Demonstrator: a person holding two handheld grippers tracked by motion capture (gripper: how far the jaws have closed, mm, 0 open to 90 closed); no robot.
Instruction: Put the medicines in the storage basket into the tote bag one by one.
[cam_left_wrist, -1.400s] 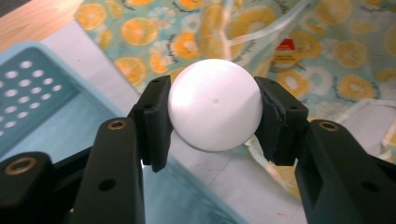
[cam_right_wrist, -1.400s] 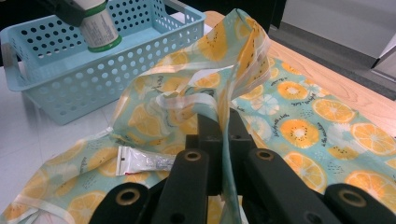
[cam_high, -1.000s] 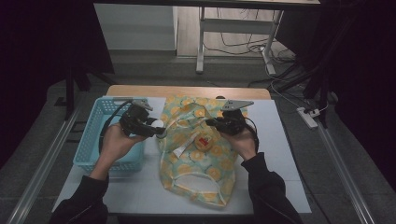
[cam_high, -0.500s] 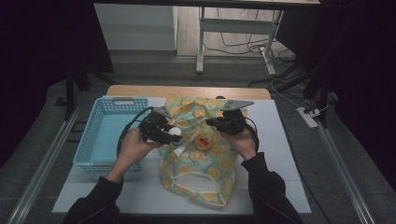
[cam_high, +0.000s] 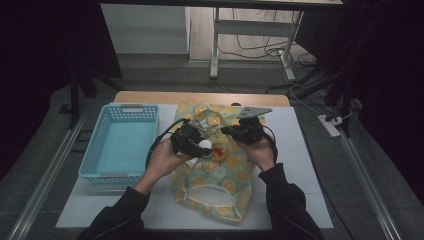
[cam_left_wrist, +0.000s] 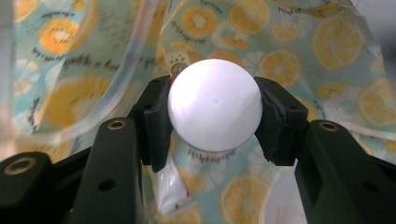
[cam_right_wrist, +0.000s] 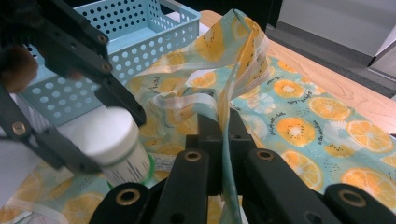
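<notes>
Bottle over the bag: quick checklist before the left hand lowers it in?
1. Left tongs shut on the bottle: ok, both pads press its white cap.
2. Right tongs shut on the bag edge: ok, the fabric strip is pinched and pulled up.
3. Bottle above the bag: ok, in the high view it sits over the fruit print, clear of the basket.
4. Bag mouth wide enough for the bottle: cannot tell, the folds hide the opening.
5. Room inside: cannot tell, a small packet lies just below the bottle.
6. Bottle upright: not ok, it tilts in the right gripper view.
</notes>
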